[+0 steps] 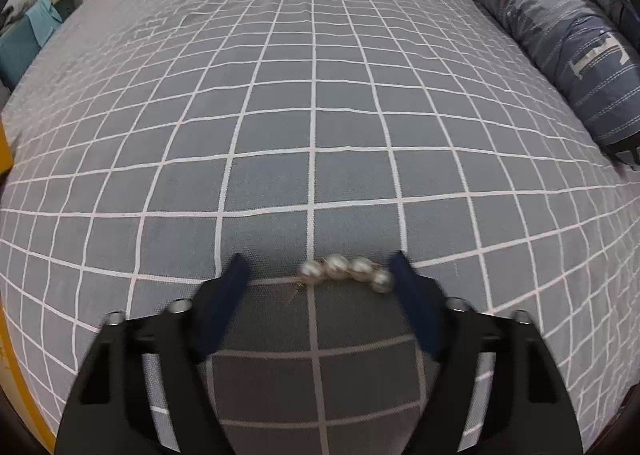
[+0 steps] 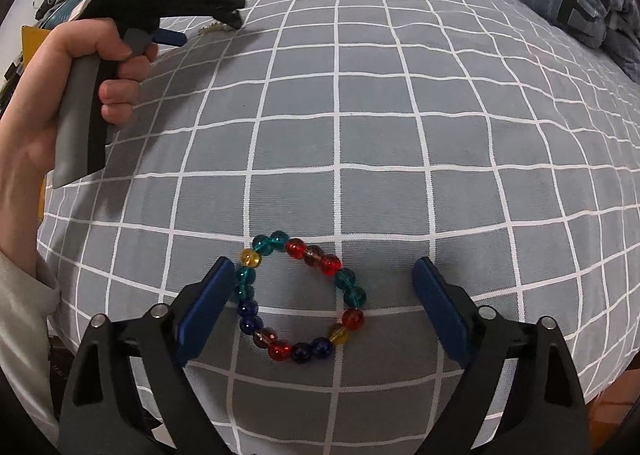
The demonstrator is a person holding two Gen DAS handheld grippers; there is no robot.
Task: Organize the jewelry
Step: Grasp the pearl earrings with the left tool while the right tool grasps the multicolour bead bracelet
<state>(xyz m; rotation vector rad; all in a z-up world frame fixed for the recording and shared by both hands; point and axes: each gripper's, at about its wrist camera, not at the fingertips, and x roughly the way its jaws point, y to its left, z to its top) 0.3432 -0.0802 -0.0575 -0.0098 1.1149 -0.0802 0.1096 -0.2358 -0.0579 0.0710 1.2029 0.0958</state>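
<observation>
Left wrist view: my left gripper (image 1: pixel 320 275) stands wide over the bed's grey sheet with its white grid lines (image 1: pixel 320 115), its two dark blue pads (image 1: pixel 224 307) well apart and holding nothing. Between the tips lies a short row of four white pearl beads on a thin gold fitting (image 1: pixel 347 272), a little blurred, resting on the sheet nearer the right pad than the left; whether the last pearl touches that pad I cannot tell. A rolled blue patterned quilt (image 1: pixel 560 35) runs along the far right edge of the bed. In the right wrist view my right gripper (image 2: pixel 325 275) is also spread wide and grips nothing. A round bracelet of glass beads in red, teal, dark blue, amber and brown (image 2: pixel 300 297) lies flat on the sheet (image 2: pixel 400 115) between its pads, set toward the left, with its left side just beside or touching the left pad (image 2: pixel 204 311) and well apart from the right one. Far to the left in this view my left hand (image 2: pixel 80 67) clasps the grey and black handle of the other gripper, whose tips are down at the sheet by a small pale thing, too small to make out.
</observation>
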